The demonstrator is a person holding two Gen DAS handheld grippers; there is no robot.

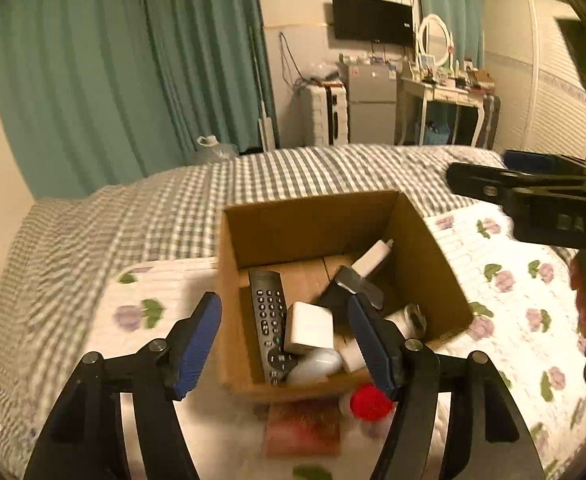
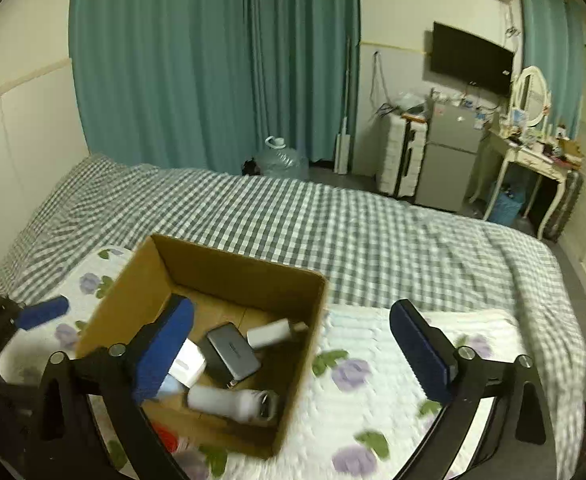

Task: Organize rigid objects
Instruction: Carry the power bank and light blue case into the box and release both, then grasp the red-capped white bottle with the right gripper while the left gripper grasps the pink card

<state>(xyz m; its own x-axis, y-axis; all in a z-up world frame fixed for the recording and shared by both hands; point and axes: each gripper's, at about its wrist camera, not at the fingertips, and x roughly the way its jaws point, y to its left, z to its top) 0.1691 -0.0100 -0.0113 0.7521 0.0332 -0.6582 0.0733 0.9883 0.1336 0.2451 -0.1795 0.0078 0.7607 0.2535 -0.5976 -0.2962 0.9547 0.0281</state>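
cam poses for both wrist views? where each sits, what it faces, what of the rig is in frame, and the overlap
Left wrist: sits on the left gripper, above the near edge of the cardboard box, facing across the bed toward the TV wall; its own open jaws frame the box, and the right gripper shows at right.
Right wrist: sits on the right gripper, right of the box, facing the curtains; jaws open, left gripper at lower left.
Shared: the box, white charger, checked bedspread.

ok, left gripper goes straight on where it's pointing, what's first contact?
Probably the white charger block in the cardboard box, lying beside the black remote. The open left gripper is centred on it; depth is unclear.
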